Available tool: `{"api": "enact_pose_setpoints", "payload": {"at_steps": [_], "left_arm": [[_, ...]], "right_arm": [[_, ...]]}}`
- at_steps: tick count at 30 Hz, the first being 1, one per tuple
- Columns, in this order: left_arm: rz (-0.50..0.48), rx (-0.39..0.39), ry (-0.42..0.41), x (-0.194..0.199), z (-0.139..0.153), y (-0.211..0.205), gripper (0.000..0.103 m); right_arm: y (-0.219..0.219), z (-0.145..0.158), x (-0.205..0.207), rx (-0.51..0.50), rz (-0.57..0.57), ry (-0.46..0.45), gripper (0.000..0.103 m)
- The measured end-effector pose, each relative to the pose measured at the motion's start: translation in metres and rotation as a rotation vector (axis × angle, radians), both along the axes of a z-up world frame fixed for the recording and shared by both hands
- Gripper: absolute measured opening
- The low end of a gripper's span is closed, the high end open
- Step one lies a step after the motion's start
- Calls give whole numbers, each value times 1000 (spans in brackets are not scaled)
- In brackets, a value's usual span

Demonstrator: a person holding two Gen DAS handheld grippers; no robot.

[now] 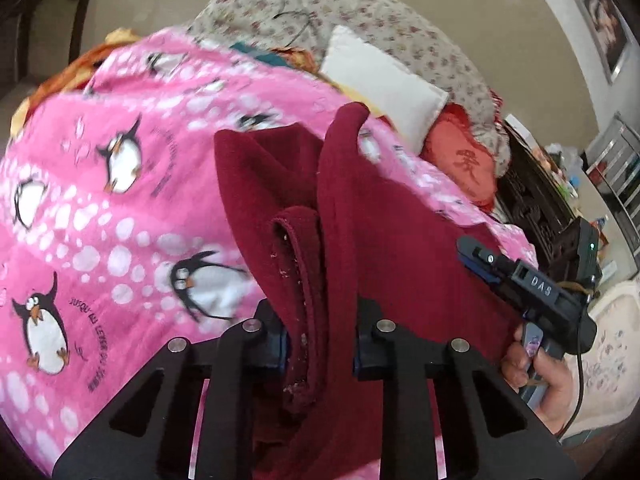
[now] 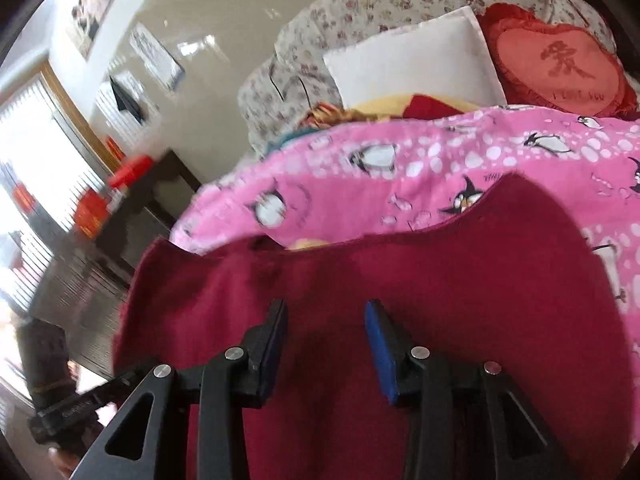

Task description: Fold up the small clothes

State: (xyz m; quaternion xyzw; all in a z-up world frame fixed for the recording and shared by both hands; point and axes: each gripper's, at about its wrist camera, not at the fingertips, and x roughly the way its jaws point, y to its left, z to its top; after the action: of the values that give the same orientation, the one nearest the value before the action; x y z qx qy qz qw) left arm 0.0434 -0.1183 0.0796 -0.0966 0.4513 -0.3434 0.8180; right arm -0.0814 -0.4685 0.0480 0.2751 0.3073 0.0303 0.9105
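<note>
Left tool (image 1: 320, 344): jaws drawn close, blue pads clamped on a bunched fold of the dark red garment (image 1: 360, 232), whose hemmed edge hangs between the fingers.

Right tool (image 2: 326, 344): jaws apart, blue pads (image 2: 380, 352) clear of the cloth; nothing gripped. In the left wrist view it appears at the right edge, with a hand (image 1: 548, 376) around its handle.

Dark red garment: small fleecy piece, lifted at the left tool and draped in upright folds; in the right wrist view it spreads broad and flat beneath the open right tool, its curved upper edge lying on the blanket.

Pink blanket (image 1: 120, 200): penguin print with white dots, covering the bed under the garment.

White pillow (image 1: 380, 80): beyond the blanket, leaning against a floral quilt (image 1: 400, 20).

Red heart cushion (image 2: 560, 68): beside the white pillow, bearing a character.

Background: framed pictures on the wall (image 2: 92, 12); bright window with blinds (image 2: 36, 152); dark furniture carrying red boxes (image 2: 132, 172).
</note>
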Motion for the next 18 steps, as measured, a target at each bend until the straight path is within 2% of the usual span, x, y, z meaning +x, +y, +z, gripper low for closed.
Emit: {"api": "enact_pose_setpoints", "payload": {"at_steps": [4,7,10,12,14,15,17,18], "left_arm": [[-73,-30,-60,-37,39,-28,19],[-137,-38,-91,-63,55,-63,19],[-187,-17,-51,-77,43,-107,19],[-184,29,-23,-82,25,-133,20],[-203,39,-4,-86,17,-143,27],[-213,27,-8,-91,18,-145,34],[-266,-39,-13,-102,30,-137,53],[-324,-89,3,-108,39,-132,68]], "right_arm": [[-31,12,-22,84,-61,-37,46],[-57,10,-38,229,-86,-73,49],[-81,-2,-47,453,-81,-134,50],[-86,-3,-51,511,-72,-164,57],[-83,0,-50,512,-52,-179,62],[-81,3,-49,500,-44,-175,65],[-74,7,-48,455,-32,-159,67],[-70,8,-49,431,-30,-151,68]]}}
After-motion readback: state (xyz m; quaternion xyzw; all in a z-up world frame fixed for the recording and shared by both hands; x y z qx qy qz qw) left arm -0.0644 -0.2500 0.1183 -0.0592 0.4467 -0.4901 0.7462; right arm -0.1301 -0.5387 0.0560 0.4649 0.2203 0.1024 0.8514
